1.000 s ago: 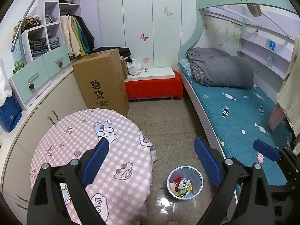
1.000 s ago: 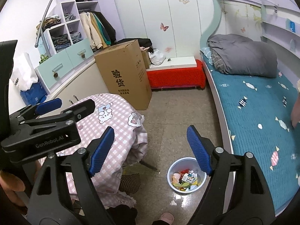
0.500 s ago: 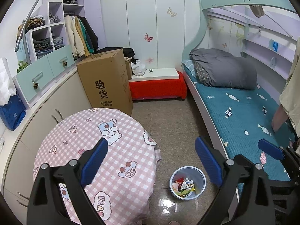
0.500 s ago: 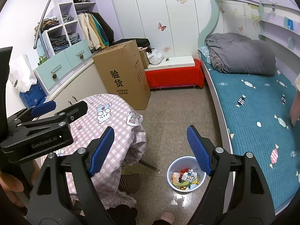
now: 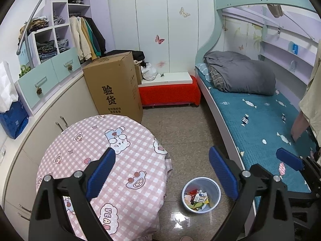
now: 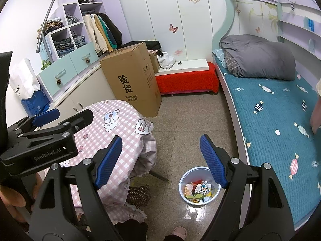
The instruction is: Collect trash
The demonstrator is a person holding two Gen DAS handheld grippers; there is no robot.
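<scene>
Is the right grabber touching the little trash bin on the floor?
Apart. In the right wrist view the right gripper hangs open and empty, high above the floor, with the trash bin well below it.

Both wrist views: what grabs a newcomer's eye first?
The round table in a pink checked cloth at lower left, and beside it on the floor a small blue bin full of colourful wrappers. Behind stands a tall cardboard box, with the teal bed along the right. Both sets of tongs, left and right, hang open and empty.
</scene>
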